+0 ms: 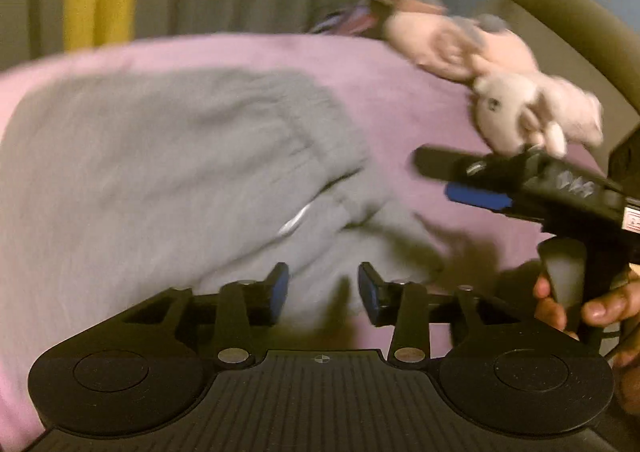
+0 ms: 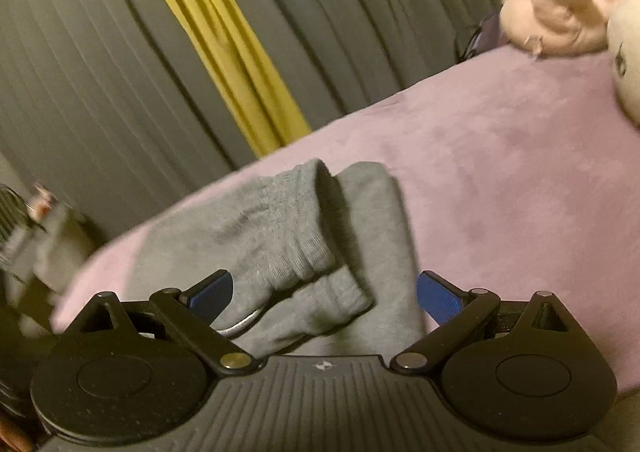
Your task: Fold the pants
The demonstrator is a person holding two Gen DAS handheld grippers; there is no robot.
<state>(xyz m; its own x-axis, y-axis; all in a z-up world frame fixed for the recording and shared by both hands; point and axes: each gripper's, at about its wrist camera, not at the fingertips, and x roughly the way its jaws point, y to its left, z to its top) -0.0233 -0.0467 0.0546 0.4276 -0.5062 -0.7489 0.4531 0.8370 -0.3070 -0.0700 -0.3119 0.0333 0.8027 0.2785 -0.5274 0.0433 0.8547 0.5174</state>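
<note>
1. My left hand-held gripper [image 1: 323, 288] hovers part open, empty, over the grey pants [image 1: 160, 180] on the pink bed [image 1: 420, 100].
2. My right hand-held gripper [image 2: 324, 292] gapes wide, empty; the folded pants [image 2: 280, 236] lie directly ahead, probably nearer it.

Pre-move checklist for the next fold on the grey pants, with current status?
1. Left tongs free of cloth: ok, jaws apart, nothing between the pads.
2. Right tongs free of cloth: ok, wide open above the fabric.
3. Grey pants folded over once: ok, layers overlap.
4. Fold edges aligned: cannot tell, left view is blurred.
5. Plush toys apart from the pants: ok.
6. Pink blanket smooth beside the pants: ok.
</note>
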